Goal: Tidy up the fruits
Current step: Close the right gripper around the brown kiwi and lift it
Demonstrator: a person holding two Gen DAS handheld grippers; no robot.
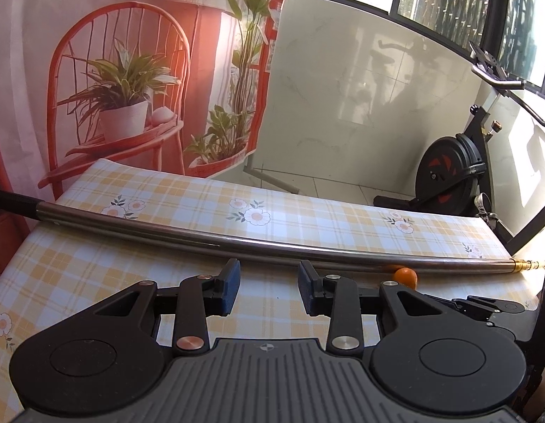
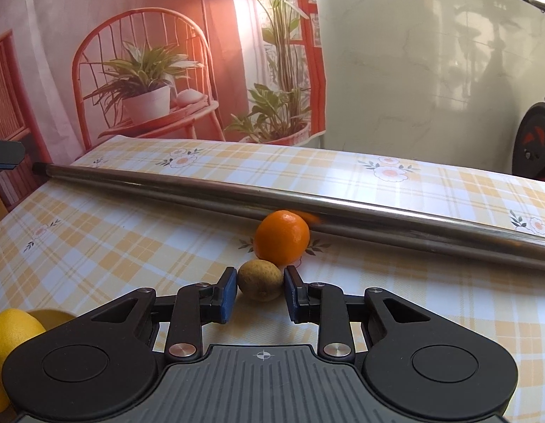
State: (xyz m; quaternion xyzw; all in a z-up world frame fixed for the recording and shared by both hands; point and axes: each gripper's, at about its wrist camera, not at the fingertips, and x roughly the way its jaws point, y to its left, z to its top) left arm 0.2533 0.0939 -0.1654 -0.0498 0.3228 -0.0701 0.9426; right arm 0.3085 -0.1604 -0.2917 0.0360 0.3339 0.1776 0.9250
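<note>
A small brownish-green fruit (image 2: 260,280) sits between the blue pads of my right gripper (image 2: 260,290), which touch it on both sides just above the checked tablecloth (image 2: 114,246). Right behind it an orange (image 2: 282,238) rests against a long metal pole (image 2: 343,208). The left wrist view shows the same orange (image 1: 405,276) small at the right, by the pole (image 1: 202,232). My left gripper (image 1: 269,283) hovers over the cloth with its pads apart and nothing between them. Yellow lemons (image 2: 11,331) lie at the lower left of the right wrist view.
The pole crosses the table from left to right and splits off its far strip. Behind the table hangs a printed backdrop (image 1: 114,70) of a red chair and plants. An exercise bike (image 1: 448,176) stands on the floor beyond the right end.
</note>
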